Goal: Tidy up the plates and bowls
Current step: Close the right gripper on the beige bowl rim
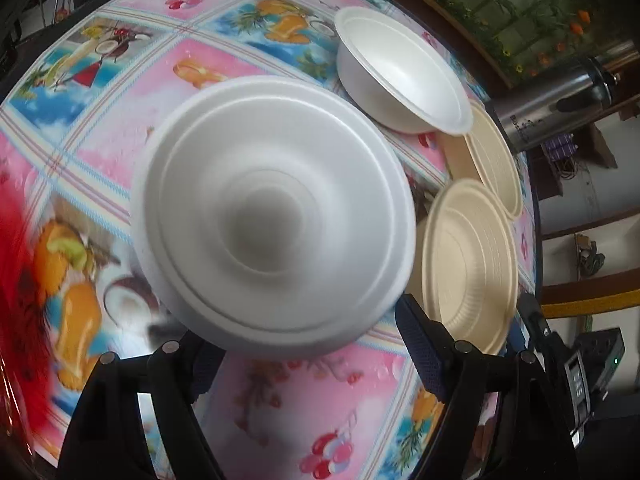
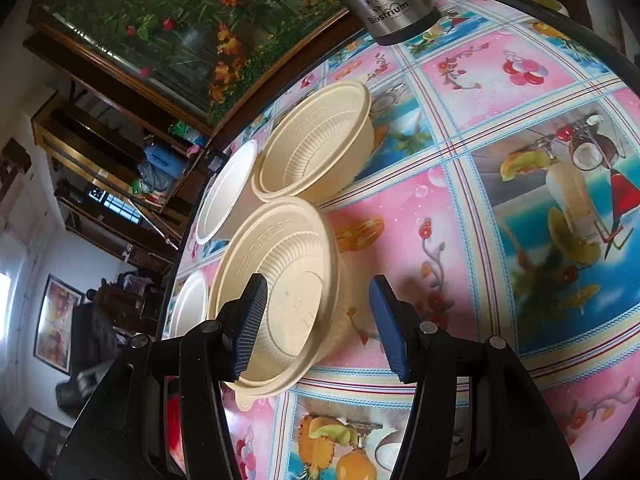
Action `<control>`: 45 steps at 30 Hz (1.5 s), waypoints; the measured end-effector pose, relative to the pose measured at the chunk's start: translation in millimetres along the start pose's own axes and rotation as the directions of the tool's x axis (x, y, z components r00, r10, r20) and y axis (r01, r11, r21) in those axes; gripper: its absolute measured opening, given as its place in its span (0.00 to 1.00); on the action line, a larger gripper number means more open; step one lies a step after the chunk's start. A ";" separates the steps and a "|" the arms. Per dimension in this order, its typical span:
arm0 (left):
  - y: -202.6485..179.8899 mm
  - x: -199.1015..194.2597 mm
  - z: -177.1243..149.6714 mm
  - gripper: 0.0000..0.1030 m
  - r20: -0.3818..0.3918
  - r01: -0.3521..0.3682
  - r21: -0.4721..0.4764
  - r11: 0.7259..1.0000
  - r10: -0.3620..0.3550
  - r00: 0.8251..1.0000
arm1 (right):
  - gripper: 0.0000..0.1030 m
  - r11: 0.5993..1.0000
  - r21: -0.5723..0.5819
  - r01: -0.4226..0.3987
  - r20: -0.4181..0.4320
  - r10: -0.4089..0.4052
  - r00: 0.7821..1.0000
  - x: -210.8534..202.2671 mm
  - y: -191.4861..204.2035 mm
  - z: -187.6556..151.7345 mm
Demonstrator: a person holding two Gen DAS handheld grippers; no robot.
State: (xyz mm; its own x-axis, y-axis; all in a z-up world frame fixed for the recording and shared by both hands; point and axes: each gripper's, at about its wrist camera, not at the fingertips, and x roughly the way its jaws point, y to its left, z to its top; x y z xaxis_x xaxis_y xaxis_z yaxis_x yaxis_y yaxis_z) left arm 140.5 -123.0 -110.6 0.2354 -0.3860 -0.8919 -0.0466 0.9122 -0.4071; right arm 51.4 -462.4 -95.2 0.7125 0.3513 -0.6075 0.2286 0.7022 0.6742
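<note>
A large white foam bowl (image 1: 272,216) stands on the fruit-print tablecloth (image 1: 132,92), blurred in the left wrist view. My left gripper (image 1: 304,328) is open just short of its near rim, and that rim covers the left fingertip. A second white bowl (image 1: 400,76) sits further back. Two cream ribbed bowls (image 1: 472,264) (image 1: 496,160) stand at the right. In the right wrist view my right gripper (image 2: 319,292) is open astride the near cream bowl (image 2: 280,272): one finger inside, the other outside and clear of the wall. The other cream bowl (image 2: 316,144) is behind it.
A steel flask (image 2: 384,0) (image 1: 560,96) stands at the table's far edge. Two white bowls (image 2: 228,192) (image 2: 192,308) lie left of the cream ones, by the table edge. A blurred red thing (image 1: 20,280) is at the left. Shelves and a flower picture lie beyond.
</note>
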 end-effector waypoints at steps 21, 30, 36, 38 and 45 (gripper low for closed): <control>-51.5 13.1 -10.6 0.78 -0.074 0.203 -0.068 0.977 -0.208 0.975 | 0.52 0.994 0.079 -0.080 -0.014 0.082 0.997 6.7 -10.4 4.8; -62.4 4.7 -8.5 0.76 0.056 0.159 -0.006 0.987 -0.159 0.986 | 0.52 0.999 0.047 -0.025 0.018 0.024 1.000 2.9 -6.7 5.5; -70.3 1.4 -5.0 0.54 0.113 0.101 0.053 0.993 -0.107 0.988 | 0.34 0.998 -0.013 0.054 0.022 -0.053 0.998 5.7 -0.4 4.4; -72.6 5.3 -5.0 0.45 0.108 0.081 0.070 0.994 -0.089 0.990 | 0.26 0.996 -0.038 0.076 0.025 -0.075 0.997 6.8 1.9 3.0; -69.7 11.3 -4.8 0.27 0.108 0.059 0.083 0.995 -0.068 0.992 | 0.13 0.989 -0.086 0.118 0.036 -0.115 0.993 8.2 3.6 2.9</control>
State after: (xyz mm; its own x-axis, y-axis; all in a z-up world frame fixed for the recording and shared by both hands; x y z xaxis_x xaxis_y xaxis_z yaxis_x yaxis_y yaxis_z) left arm 141.7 -191.7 -93.2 0.3413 -0.4299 -0.8359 0.0483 0.8962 -0.4411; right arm 60.0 -458.8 -96.5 0.7051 0.2453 -0.6653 0.2530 0.7894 0.5592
